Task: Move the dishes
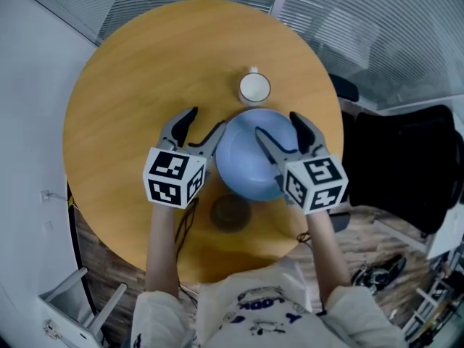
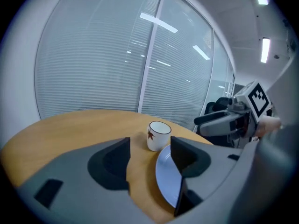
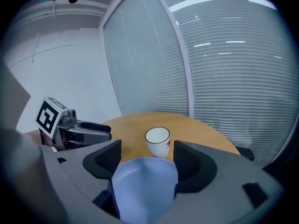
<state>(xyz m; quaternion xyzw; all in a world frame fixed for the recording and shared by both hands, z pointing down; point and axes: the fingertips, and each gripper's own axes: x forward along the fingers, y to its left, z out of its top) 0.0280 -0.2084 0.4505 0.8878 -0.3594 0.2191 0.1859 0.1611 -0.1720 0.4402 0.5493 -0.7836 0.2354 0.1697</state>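
Note:
A pale blue plate (image 1: 246,162) lies on the round wooden table (image 1: 123,114), just in front of a white mug (image 1: 254,88) with a leaf print. My right gripper (image 1: 278,125) is open over the plate's right half. In the right gripper view the plate (image 3: 145,185) fills the gap between the jaws, with the mug (image 3: 157,141) beyond. My left gripper (image 1: 205,122) is open at the plate's left rim. The left gripper view has the plate (image 2: 167,176) partly behind its right jaw and the mug (image 2: 159,135) ahead. I cannot tell whether either gripper touches the plate.
A dark round patch (image 1: 230,212) marks the table near its front edge. A black chair (image 1: 406,158) stands to the right and a white frame (image 1: 72,296) at the lower left. Window blinds (image 1: 377,27) run behind the table. Shoes (image 1: 377,270) lie on the floor.

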